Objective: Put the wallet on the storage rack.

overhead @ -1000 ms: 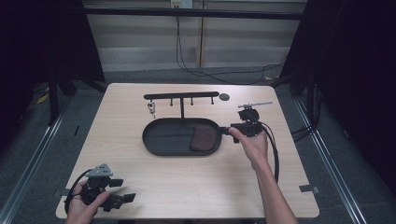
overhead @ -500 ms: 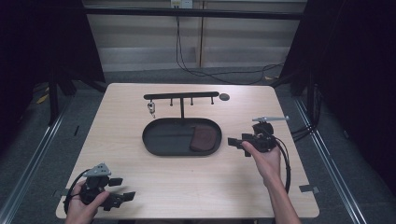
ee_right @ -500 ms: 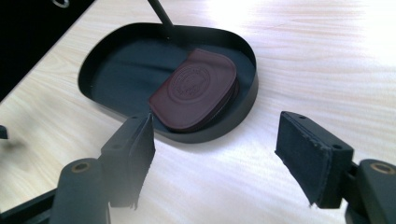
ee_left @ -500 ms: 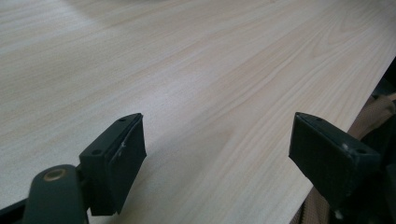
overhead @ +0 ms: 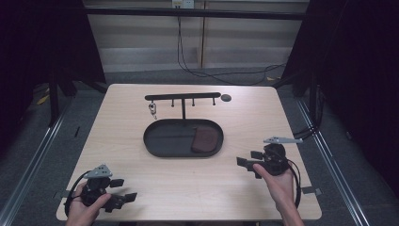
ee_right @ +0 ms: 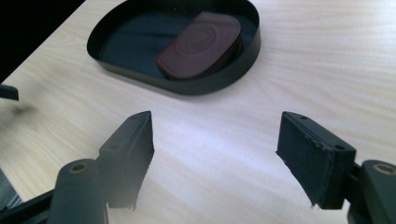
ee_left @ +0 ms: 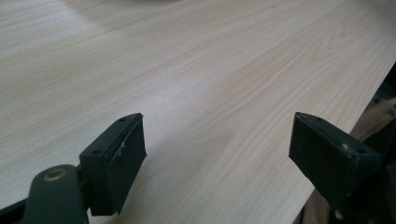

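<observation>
At the 3 o'clock end of the black oval tray [ee_right: 219, 79], lying flat: a dark brown leather pouch [ee_right: 201, 44], rounded on one side, straight-edged on the other, stamped with a round emblem whose lettering cannot be read. From above, same pouch [overhead: 205, 140] against the tray's [overhead: 160, 150] right wall, rest of the tray floor bare. At 12 o'clock from the tray, touching its far rim, a black T-shaped rack [overhead: 182, 97] with short pegs, a small metal ring [overhead: 153, 110] hanging near its 9 o'clock end; a small dark disc [overhead: 226, 98] just beside the rack's 3 o'clock tip. At 4 o'clock from the tray, well apart from it, right gripper [overhead: 248, 158] in a hand, aimed toward the tray; fingers [ee_right: 133, 149] just been opening, now spread wide, nothing between them but pale wood worktop [ee_right: 327, 56]. At 7 o'clock, near the worktop's [overhead: 188, 188] front corner, left gripper [overhead: 123, 189] in the other hand, fingers [ee_left: 119, 161] wide apart, empty, over bare wood grain.
</observation>
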Tool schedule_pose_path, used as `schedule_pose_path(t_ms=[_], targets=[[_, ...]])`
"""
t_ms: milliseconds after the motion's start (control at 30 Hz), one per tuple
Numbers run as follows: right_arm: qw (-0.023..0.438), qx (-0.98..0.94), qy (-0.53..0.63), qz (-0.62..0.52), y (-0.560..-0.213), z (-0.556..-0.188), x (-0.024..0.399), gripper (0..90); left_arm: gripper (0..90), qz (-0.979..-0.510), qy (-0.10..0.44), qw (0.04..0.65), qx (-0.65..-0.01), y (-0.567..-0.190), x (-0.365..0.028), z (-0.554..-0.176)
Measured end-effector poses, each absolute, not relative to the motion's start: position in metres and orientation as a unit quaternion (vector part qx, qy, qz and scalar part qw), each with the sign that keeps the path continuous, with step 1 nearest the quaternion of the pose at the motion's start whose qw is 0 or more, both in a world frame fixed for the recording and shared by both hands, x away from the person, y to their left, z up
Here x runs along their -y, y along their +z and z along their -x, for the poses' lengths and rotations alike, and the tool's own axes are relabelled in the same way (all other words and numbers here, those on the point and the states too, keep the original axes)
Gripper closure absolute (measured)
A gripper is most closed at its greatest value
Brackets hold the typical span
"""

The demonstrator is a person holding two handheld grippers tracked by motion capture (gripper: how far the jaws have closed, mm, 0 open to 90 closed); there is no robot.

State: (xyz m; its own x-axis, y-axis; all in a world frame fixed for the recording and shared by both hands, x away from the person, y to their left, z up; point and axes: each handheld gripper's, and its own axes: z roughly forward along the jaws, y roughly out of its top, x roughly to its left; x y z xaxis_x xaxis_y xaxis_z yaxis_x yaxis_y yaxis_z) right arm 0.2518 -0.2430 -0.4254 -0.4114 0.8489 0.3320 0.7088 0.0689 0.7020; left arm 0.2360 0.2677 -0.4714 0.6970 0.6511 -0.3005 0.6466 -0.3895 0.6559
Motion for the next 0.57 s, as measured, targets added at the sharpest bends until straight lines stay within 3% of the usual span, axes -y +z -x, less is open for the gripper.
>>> schedule_pose_path(t_ms=[567], targets=[[0.106,-0.709,0.425,-0.552,-0.453,-0.202,0.262,24.5,18.4,-0.836,-0.002,0.389,-0.388,-0.472,-0.267,-0.236]])
